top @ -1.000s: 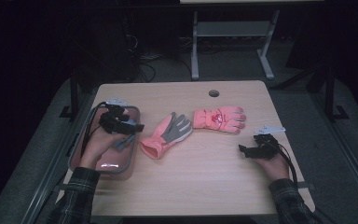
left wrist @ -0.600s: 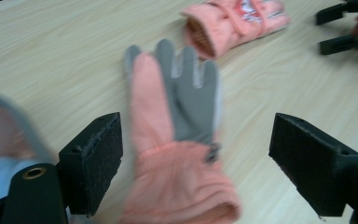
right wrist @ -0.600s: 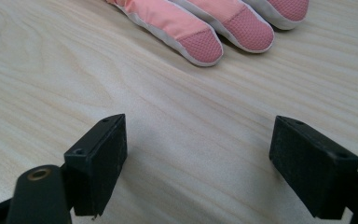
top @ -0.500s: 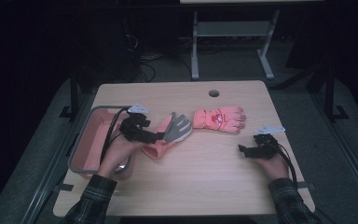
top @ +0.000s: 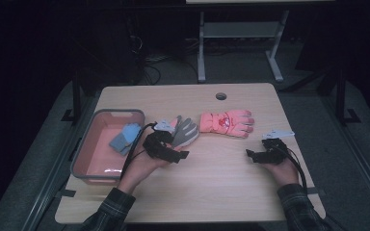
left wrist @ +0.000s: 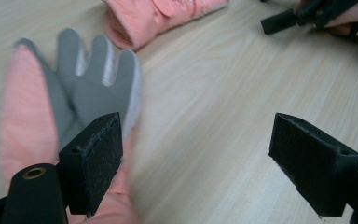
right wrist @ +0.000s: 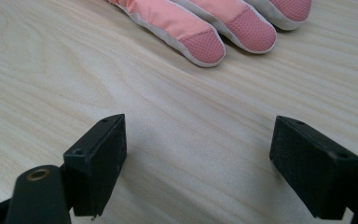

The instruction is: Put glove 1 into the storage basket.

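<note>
Left tool (left wrist: 198, 158), jaws wide apart (holding nothing), hovers at the grey-palmed glove (left wrist: 81, 88); right tool (right wrist: 198, 163) equally wide.

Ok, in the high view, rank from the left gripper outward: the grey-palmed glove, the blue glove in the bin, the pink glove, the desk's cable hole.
From the left gripper:
1. Grey-palmed glove, just beyond the jaws.
2. Blue glove, to its left inside the pink bin.
3. Pink glove, farther right.
4. Cable hole, at the table's far edge.
</note>
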A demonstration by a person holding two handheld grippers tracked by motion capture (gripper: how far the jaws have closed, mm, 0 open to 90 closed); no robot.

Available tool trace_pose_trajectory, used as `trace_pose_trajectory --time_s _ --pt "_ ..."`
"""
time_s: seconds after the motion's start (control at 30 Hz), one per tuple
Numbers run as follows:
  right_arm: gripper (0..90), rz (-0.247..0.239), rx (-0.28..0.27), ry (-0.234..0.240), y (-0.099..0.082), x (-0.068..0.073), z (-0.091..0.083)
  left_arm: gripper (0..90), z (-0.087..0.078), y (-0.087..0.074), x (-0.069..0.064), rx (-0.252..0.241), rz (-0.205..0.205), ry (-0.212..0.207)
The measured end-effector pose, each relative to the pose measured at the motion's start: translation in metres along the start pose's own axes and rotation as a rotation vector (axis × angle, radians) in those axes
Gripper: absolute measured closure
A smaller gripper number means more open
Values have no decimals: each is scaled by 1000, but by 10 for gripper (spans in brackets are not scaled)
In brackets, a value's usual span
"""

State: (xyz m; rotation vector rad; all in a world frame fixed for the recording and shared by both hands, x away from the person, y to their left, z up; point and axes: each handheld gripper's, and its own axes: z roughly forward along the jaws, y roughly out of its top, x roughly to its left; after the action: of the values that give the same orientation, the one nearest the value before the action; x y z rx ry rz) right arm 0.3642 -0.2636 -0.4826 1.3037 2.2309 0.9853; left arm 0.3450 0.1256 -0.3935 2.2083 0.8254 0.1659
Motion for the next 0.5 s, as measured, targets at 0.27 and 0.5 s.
trace_pose_trajectory --time_s 0.27,0.5 --pt "181 0 0 0 0 0 0 167 17 -23 -15 15 31 -22" --pt "180 4 3 2 0 1 0 167 25 -44 -23 27 64 -18"
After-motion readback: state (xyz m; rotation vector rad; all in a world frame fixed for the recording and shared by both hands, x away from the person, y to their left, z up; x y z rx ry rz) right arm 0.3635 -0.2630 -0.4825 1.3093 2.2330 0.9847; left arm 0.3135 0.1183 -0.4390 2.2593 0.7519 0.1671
